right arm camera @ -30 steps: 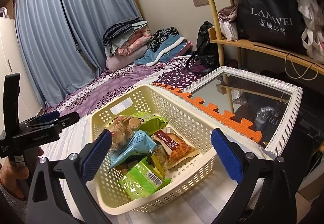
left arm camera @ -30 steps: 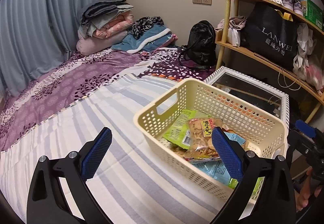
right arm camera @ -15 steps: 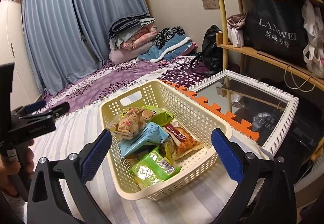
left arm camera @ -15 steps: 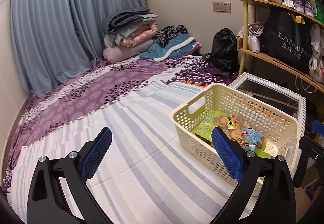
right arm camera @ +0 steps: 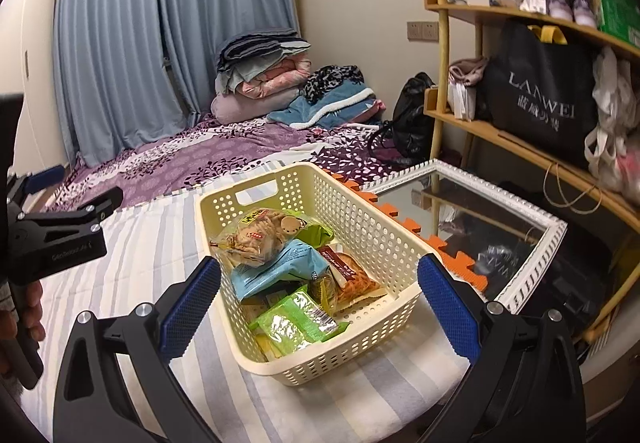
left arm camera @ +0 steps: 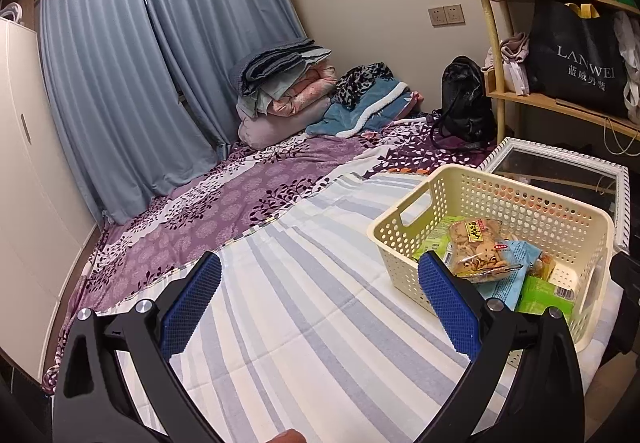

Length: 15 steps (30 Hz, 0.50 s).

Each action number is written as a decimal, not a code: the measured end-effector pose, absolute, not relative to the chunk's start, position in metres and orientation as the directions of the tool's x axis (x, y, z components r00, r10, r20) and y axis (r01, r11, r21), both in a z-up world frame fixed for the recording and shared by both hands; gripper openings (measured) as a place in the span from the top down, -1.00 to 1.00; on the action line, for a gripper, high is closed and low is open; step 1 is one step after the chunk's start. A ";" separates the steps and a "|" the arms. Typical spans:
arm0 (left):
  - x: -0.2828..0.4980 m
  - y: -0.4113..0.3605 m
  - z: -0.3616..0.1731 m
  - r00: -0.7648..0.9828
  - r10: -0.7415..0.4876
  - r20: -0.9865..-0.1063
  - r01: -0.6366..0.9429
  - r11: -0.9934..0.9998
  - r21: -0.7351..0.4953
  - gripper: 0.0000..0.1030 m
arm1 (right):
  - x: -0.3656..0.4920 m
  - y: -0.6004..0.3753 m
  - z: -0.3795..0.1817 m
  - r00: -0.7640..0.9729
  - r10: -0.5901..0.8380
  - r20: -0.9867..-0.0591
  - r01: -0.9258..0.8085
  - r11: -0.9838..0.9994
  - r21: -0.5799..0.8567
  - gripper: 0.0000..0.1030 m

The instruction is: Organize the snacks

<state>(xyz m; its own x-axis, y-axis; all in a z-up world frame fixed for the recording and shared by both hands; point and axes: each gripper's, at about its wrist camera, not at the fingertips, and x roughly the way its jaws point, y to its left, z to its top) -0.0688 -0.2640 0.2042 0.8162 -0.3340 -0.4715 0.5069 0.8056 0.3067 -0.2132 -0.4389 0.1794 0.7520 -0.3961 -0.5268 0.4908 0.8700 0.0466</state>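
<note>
A cream perforated basket (right arm camera: pixel 372 239) stands on the striped bed sheet (right arm camera: pixel 152 243). It holds several snack packs: a clear cracker bag (right arm camera: pixel 260 233) on top, a light blue bag (right arm camera: pixel 280 271), a bright green pack (right arm camera: pixel 296 323) and an orange-brown pack (right arm camera: pixel 352 275). My right gripper (right arm camera: pixel 320 311) is open and empty, its jaws straddling the basket's near end. My left gripper (left arm camera: pixel 320 311) is open and empty over the sheet, left of the basket (left arm camera: pixel 404 243); the cracker bag (left arm camera: pixel 478 247) shows there too. The left gripper also shows at the left edge of the right wrist view (right arm camera: pixel 60 231).
A white-framed mirror (right arm camera: pixel 520 243) lies right of the basket beside orange foam mat edging (right arm camera: pixel 404 223). A bamboo shelf (right arm camera: pixel 520 139) with a black bag stands at right. Folded bedding (left arm camera: pixel 288 91) and a black backpack (left arm camera: pixel 464 103) sit at the far end of the bed.
Both grippers have pulled back and risen, so the basket looks smaller and farther. The left gripper has shifted left, away from the basket. Both stay open.
</note>
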 end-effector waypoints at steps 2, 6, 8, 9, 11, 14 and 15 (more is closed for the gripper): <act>-0.072 -0.264 0.205 0.820 -0.334 -0.465 0.505 0.804 0.314 -0.95 | -0.213 -0.437 0.180 0.752 -0.395 -0.528 0.484 0.874 0.036 -0.90; -0.078 -0.265 0.206 0.816 -0.344 -0.465 0.520 0.789 0.328 -0.95 | -0.212 -0.432 0.177 0.747 -0.389 -0.539 0.470 0.883 0.014 -0.90; -0.080 -0.267 0.204 0.810 -0.351 -0.470 0.532 0.777 0.337 -0.95 | -0.211 -0.429 0.176 0.746 -0.383 -0.546 0.463 0.886 0.011 -0.90; -0.081 -0.268 0.203 0.805 -0.356 -0.475 0.541 0.770 0.339 -0.95 | -0.211 -0.428 0.175 0.745 -0.378 -0.550 0.458 0.889 0.009 -0.90; -0.083 -0.270 0.201 0.795 -0.365 -0.484 0.555 0.759 0.340 -0.95 | -0.211 -0.427 0.173 0.741 -0.378 -0.554 0.454 0.891 0.000 -0.90; -0.087 -0.274 0.198 0.790 -0.371 -0.488 0.566 0.747 0.349 -0.95 | -0.211 -0.425 0.170 0.736 -0.386 -0.556 0.452 0.892 -0.021 -0.90; -0.089 -0.275 0.196 0.786 -0.376 -0.491 0.575 0.736 0.356 -0.95 | -0.212 -0.425 0.169 0.735 -0.385 -0.558 0.451 0.892 -0.022 -0.90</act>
